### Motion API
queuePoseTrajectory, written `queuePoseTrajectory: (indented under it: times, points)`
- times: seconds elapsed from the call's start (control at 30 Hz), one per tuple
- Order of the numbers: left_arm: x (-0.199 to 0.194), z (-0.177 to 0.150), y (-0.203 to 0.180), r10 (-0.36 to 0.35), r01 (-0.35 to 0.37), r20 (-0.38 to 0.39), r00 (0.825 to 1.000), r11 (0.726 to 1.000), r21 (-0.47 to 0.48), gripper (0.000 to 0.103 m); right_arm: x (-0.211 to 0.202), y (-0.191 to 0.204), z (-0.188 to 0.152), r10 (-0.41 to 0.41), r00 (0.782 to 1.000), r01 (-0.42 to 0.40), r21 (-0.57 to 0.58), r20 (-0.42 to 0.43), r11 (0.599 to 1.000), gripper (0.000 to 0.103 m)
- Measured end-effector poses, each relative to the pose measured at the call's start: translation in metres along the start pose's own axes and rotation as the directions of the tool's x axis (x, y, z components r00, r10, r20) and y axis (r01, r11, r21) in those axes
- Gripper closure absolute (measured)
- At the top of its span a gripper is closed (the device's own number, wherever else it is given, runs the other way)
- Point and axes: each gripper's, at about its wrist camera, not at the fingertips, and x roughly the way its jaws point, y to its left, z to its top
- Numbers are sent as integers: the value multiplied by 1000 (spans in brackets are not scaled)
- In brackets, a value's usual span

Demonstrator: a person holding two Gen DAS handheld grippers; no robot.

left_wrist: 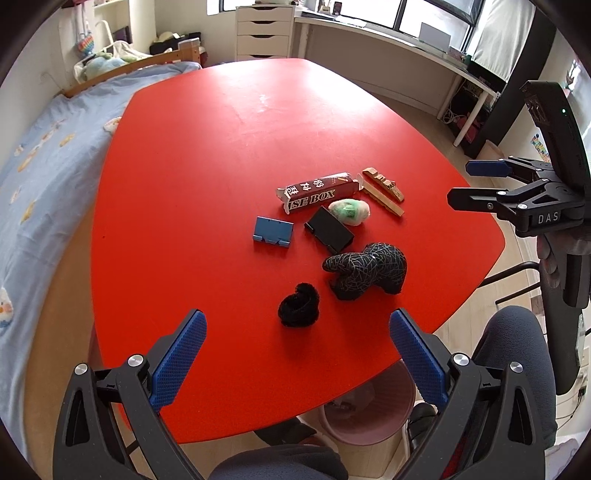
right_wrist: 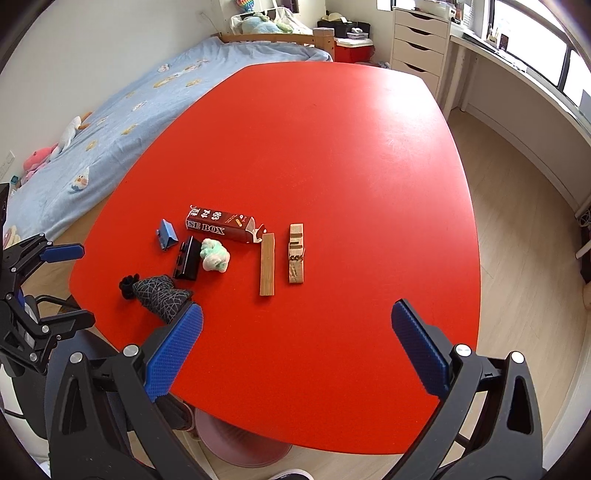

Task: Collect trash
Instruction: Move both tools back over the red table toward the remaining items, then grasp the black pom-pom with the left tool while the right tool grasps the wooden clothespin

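Both tongs spread wide, nothing held, hovering over the red surface (right_wrist: 314, 147).
Trash, e.g. dark-red torn cardboard carton (left_wrist: 318, 191) & green-white crumpled wad (left_wrist: 349, 211), sits mid-surface; pink plastic bin (left_wrist: 369, 410) waits under the near edge, prob. for short drops.

**Room surroundings beyond the work area**

A bed (right_wrist: 122, 122) with a light blue cover is lying along the left of the right wrist frame, plush toys (right_wrist: 37, 158) sitting at its left edge. A white drawer unit (left_wrist: 263, 31) is standing at top centre, a long white desk (left_wrist: 399, 55) running rightward under the windows.
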Motion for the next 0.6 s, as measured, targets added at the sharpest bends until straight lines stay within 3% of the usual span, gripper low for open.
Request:
queuePoseTrajectory:
  times: [0.5, 0.6]
  points:
    - [35, 5, 9, 16, -16, -49, 999, 1000, 9, 8, 62, -17, 28, -41, 997, 42, 7, -58, 999, 3]
    - [36, 6, 10, 21, -21, -44, 999, 1000, 6, 8, 65, -19, 28, -48, 997, 48, 4, -57, 999, 12]
